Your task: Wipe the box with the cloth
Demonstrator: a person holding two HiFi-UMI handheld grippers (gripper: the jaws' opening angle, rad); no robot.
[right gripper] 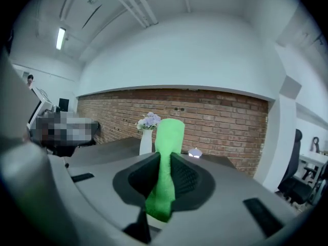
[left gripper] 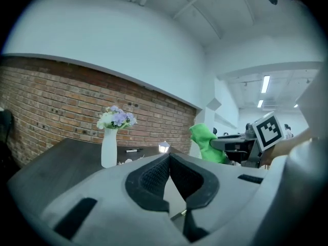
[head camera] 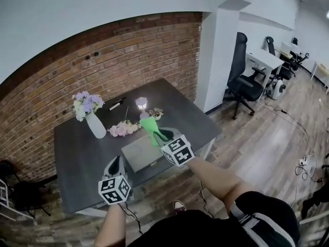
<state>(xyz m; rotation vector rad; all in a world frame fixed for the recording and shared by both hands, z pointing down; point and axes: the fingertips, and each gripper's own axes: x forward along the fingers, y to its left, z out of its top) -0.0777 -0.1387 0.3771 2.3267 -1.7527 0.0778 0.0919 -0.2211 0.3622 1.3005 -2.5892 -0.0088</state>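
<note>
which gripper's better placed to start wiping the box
Right: the right gripper grips the green cloth by the grey box's far edge; the left gripper is shut and empty.

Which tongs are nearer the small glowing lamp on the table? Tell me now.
Right. The right tongs, shut on the green cloth, sit just short of the lamp; the left tongs hang farther back toward the near edge of the table.

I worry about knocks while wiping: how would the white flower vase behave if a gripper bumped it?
Probably tips easily: the white vase is tall and slim, with a flower bunch on top. It looks like ceramic, so likely fragile. It stands apart from the box, so a bump seems unlikely.
</note>
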